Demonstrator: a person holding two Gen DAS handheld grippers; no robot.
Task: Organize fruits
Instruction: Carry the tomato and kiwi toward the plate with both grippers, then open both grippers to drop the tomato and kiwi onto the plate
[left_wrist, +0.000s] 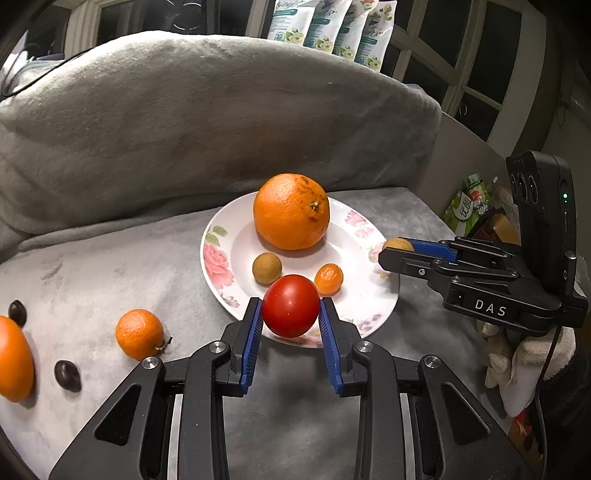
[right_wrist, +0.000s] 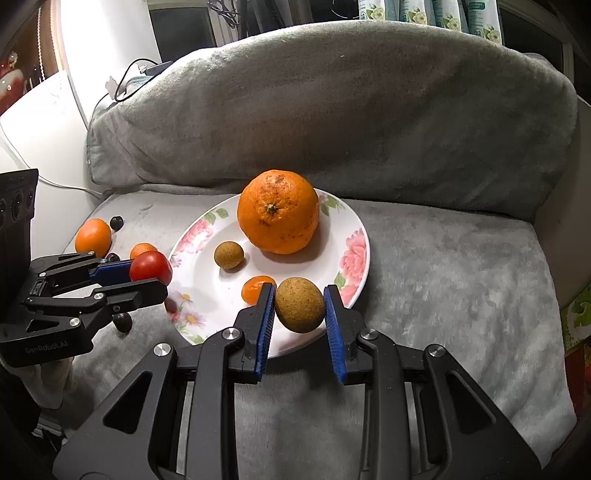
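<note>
From my remote station I record the following. My left gripper (left_wrist: 290, 308) has its blue ribbed pads pinched on a glossy round red tomato (left_wrist: 290, 305), held over the near rim of the white floral-patterned plate (left_wrist: 218, 266). My right gripper (right_wrist: 300, 306) is clamped the same way on a round, rough-skinned brown fruit (right_wrist: 300, 305), held over the plate's near edge on its right side as the right wrist view shows it.

On the plate: a large dimpled orange (left_wrist: 291, 211) toward the far side, a small brown round fruit (left_wrist: 266, 268) near the middle, and a small shrivelled orange kumquat-like fruit (left_wrist: 328, 278) just beside the tomato in the left wrist view.

Off the plate, on the grey plush blanket (left_wrist: 92, 280) to the left — a small mandarin with a stem stub (left_wrist: 139, 334), a second orange fruit at the frame edge (left_wrist: 14, 360), and two dark oval fruits (left_wrist: 67, 375) (left_wrist: 17, 312), all lying apart from one another. A grey blanket-covered cushion (left_wrist: 207, 122) rises behind the plate.

A white knitted glove (left_wrist: 532, 369) shows under the right gripper's body in the left wrist view — the hand itself is covered.
</note>
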